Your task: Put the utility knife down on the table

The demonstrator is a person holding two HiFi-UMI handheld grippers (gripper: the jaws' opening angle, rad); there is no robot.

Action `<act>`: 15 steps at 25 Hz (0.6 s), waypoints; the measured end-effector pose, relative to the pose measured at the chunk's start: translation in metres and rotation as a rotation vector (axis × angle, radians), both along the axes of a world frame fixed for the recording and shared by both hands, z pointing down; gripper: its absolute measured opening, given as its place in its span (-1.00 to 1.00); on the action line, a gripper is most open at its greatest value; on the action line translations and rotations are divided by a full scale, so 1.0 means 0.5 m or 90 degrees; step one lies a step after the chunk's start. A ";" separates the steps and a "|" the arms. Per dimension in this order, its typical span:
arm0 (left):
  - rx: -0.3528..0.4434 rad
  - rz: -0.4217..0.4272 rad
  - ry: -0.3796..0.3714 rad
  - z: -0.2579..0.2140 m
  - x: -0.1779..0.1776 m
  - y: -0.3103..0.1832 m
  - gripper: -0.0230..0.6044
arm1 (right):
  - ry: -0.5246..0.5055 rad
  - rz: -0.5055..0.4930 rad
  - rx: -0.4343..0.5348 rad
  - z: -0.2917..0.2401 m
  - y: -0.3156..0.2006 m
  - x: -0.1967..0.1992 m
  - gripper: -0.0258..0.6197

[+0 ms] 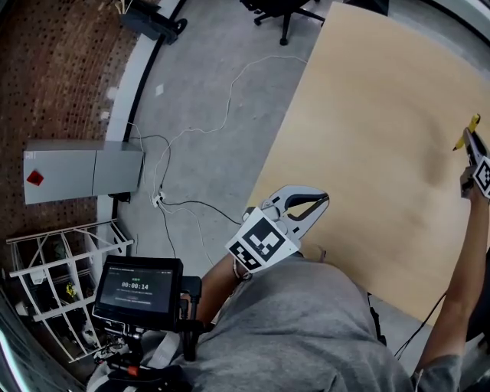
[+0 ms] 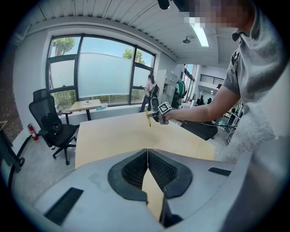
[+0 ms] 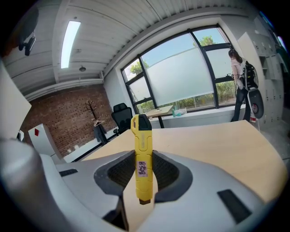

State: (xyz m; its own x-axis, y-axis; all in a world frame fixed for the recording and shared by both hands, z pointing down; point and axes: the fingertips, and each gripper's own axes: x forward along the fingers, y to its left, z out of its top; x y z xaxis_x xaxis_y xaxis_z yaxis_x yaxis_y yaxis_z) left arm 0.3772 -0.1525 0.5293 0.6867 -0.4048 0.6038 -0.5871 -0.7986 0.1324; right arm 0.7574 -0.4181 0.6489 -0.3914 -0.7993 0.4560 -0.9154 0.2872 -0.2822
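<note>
Utility knife [image 3: 143, 163]: yellow body with a black end and a small sticker on its side; clamped between the pads of the right tool [image 3: 144, 176], black end standing out past the jaws; at the far right of the head view, over the desk [image 1: 383, 115]; from the left gripper view it points down at the desk top; whether its tip touches, I cannot tell

Far left: brick wall [image 1: 53, 69]; grey cabinet [image 1: 80, 172] against it; white wire rack [image 1: 61, 276] below that; small screen [image 1: 138, 285] showing a timer readout, near the person's body

Floor: grey; thin cables [image 1: 191, 153] trail loose between the cabinet and the desk; black chair base [image 1: 287, 15] at the top edge

Left tool [image 1: 318, 200]: jaws pressed together, tips meeting, nothing between them; held close to the person's grey shirt [image 1: 306, 329] at the desk's near corner; well apart from the knife

Desk: pale wood; angled across the right half of the head view

Right tool: shut firmly on the knife's body; at the end of an outstretched arm [image 1: 459, 268], at the right edge of the head view

Room beyond, from the left gripper view: black office chair [image 2: 52, 129] beside the desk's left end; smaller desk [image 2: 86, 104] by the windows; a person [image 2: 148, 90] standing near the glass
</note>
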 end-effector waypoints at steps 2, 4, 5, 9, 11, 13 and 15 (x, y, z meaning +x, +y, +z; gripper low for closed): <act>-0.003 0.004 0.002 0.001 0.004 0.004 -0.91 | 0.004 0.003 -0.010 0.012 0.000 0.001 -0.55; -0.006 0.010 0.005 0.002 0.009 0.009 -0.91 | 0.007 0.004 -0.019 0.023 -0.001 0.002 -0.55; -0.007 0.012 0.005 0.003 0.010 0.012 -0.91 | 0.008 0.003 -0.022 0.029 -0.002 0.002 -0.55; -0.010 0.015 0.001 0.004 0.001 0.021 -0.91 | 0.004 -0.023 -0.023 0.056 -0.014 -0.007 -0.55; -0.012 0.015 -0.001 0.003 -0.001 0.024 -0.91 | 0.006 -0.036 -0.024 0.067 -0.018 -0.012 -0.55; -0.015 0.017 -0.001 0.003 0.001 0.027 -0.91 | 0.012 -0.040 -0.030 0.069 -0.016 -0.017 -0.56; -0.018 0.022 0.001 0.003 0.008 0.029 -0.91 | 0.020 -0.043 -0.041 0.075 -0.013 -0.016 -0.55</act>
State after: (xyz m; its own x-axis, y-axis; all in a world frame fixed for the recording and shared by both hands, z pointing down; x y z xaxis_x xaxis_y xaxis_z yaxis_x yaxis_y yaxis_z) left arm 0.3814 -0.1381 0.5306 0.7007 -0.3634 0.6140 -0.5588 -0.8146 0.1556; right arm 0.7494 -0.4246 0.6863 -0.4279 -0.7406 0.5180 -0.9033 0.3302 -0.2740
